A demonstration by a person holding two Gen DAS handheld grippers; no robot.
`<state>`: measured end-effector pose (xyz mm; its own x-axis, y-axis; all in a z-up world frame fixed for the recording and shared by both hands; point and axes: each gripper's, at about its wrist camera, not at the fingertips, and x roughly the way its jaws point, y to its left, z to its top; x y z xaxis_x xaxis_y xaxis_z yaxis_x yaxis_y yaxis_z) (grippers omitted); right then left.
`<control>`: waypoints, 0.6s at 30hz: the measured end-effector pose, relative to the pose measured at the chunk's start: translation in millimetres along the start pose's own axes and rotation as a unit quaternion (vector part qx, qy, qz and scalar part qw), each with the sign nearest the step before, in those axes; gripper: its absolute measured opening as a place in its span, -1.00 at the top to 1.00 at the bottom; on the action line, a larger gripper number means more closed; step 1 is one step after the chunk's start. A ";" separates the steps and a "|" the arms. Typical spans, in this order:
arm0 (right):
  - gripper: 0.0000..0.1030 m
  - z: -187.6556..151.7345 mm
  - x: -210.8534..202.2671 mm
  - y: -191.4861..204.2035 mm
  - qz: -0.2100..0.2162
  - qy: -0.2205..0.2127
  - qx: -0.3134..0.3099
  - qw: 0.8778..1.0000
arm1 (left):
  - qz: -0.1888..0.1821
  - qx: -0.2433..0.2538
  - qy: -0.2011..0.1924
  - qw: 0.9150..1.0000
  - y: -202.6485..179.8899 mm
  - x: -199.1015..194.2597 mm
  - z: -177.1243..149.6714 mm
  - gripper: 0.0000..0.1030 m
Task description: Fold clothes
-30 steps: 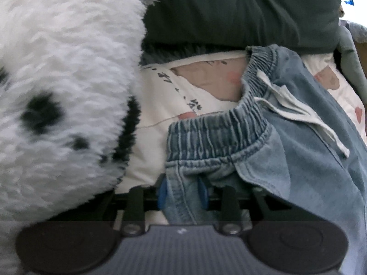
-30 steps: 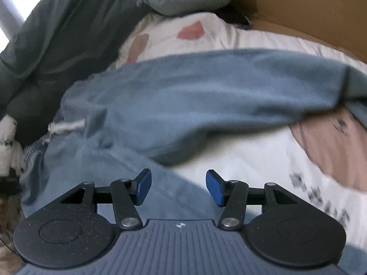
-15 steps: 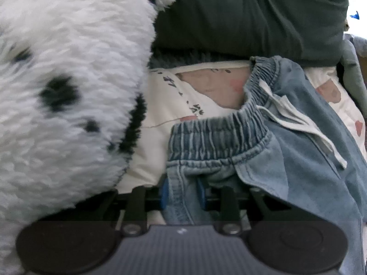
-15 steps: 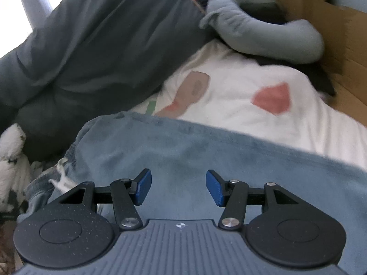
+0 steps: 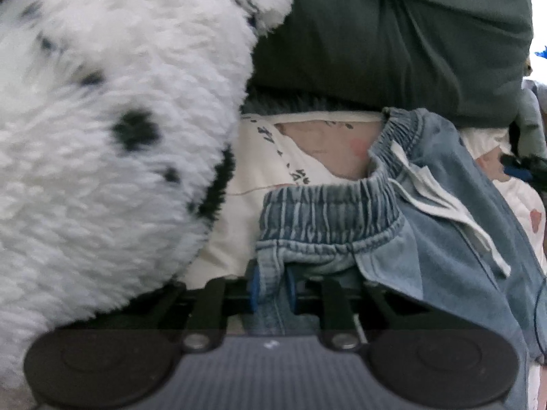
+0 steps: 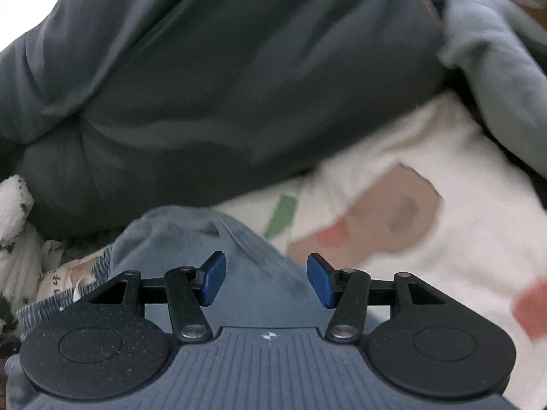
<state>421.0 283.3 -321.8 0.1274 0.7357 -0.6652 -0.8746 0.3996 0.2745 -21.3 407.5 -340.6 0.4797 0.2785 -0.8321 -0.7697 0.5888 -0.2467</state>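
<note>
Light blue denim trousers (image 5: 444, 239) with an elastic waistband (image 5: 328, 212) and a white drawstring (image 5: 454, 212) lie on a white printed bedsheet (image 5: 259, 177). My left gripper (image 5: 271, 288) is at the waistband's near left corner, its jaws closing with a fold of denim pinched between the blue pads. In the right wrist view my right gripper (image 6: 266, 282) stands open above the upper edge of the trousers (image 6: 191, 239), with nothing held between its fingers.
A big white plush toy with black spots (image 5: 112, 157) crowds the left side. A dark green duvet (image 5: 393, 34) is heaped behind the trousers, seen too in the right wrist view (image 6: 222, 85). A grey-blue plush limb (image 6: 495, 78) lies at the far right.
The left gripper's pads have drawn closer together on the denim fold. The right gripper has swept across the trousers toward the waistband end; the duvet now fills its view.
</note>
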 end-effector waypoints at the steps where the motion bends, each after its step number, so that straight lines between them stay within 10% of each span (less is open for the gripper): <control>1: -0.16 6.3 9.7 1.3 0.005 0.005 -0.004 1.000 | -0.002 -0.001 -0.001 1.000 0.9 -1.2 0.6 0.70; 18: -0.18 21.9 121.0 32.4 0.048 0.131 -0.078 0.987 | -0.013 -0.006 0.012 1.000 4.2 7.2 2.6 0.56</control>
<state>418.4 397.2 -378.2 -0.0667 0.5908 -0.8041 -0.9407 0.2314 0.2481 -20.1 414.0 -346.3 0.4889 0.2452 -0.8371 -0.7624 0.5864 -0.2735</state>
